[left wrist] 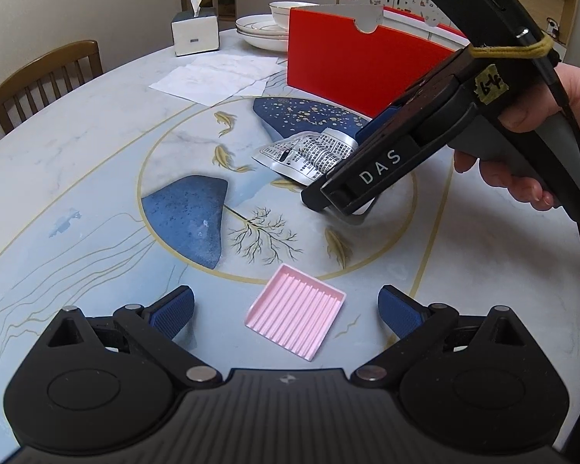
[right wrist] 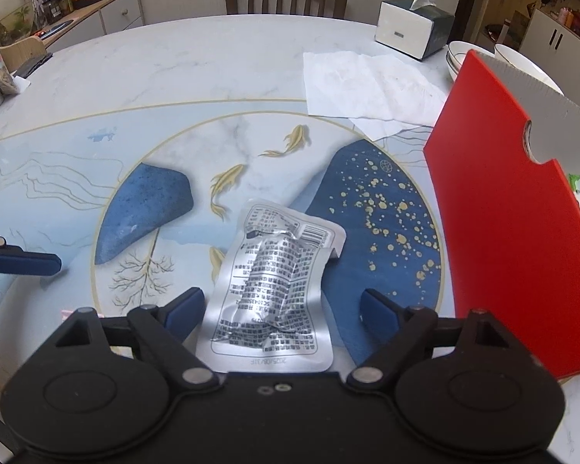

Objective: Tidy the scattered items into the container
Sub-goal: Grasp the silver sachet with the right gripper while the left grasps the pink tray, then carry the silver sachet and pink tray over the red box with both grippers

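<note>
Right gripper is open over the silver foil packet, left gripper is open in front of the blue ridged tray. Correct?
One error: the ridged tray is pink, not blue, as the left wrist view shows. The rest holds: the left gripper is open in front of it, and the right gripper is open over the silver foil packet.

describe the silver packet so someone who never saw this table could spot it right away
Find the round table with the painted fish, then the red box on it. The silver packet lies flat beside that box, between the open right gripper fingers. It alone is crinkled foil with black print.
</note>
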`<control>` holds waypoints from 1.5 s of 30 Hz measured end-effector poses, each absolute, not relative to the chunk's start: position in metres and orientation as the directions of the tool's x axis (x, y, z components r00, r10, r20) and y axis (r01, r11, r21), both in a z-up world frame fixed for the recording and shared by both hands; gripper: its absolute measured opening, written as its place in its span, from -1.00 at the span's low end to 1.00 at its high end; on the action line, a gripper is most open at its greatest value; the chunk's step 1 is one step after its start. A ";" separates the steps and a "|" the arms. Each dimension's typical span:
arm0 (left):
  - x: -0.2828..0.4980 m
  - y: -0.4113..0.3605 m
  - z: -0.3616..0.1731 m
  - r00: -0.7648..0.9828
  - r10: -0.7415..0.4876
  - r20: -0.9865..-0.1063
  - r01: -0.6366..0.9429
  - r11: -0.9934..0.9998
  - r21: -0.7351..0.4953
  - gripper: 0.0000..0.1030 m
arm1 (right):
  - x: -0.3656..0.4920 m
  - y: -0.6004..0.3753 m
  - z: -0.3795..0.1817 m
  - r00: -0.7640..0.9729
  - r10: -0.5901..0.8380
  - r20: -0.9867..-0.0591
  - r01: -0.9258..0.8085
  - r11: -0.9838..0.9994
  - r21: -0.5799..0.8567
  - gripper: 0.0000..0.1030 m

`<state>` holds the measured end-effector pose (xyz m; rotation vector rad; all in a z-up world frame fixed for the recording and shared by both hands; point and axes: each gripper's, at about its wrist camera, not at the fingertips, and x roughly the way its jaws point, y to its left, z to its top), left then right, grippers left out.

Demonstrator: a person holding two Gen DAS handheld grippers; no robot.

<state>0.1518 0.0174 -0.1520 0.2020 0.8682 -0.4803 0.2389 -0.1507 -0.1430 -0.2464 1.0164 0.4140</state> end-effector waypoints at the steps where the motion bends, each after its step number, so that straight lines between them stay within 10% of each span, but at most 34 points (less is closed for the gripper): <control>1: 0.151 0.018 -0.152 0.547 -0.326 -0.771 0.485 0.874 -0.025 0.97 | 0.239 -0.151 -0.143 0.457 0.222 -0.861 -0.443 0.897 -0.004 0.68; 18: 0.145 0.009 -0.151 0.554 -0.308 -0.773 0.506 0.863 0.018 0.04 | 0.235 -0.149 -0.138 0.454 0.261 -0.852 -0.487 0.873 0.007 0.20; 45: 0.151 0.000 -0.133 0.573 -0.260 -0.777 0.366 0.930 -0.042 0.01 | 0.197 -0.194 -0.099 0.452 0.333 -0.828 -0.483 0.871 0.087 0.00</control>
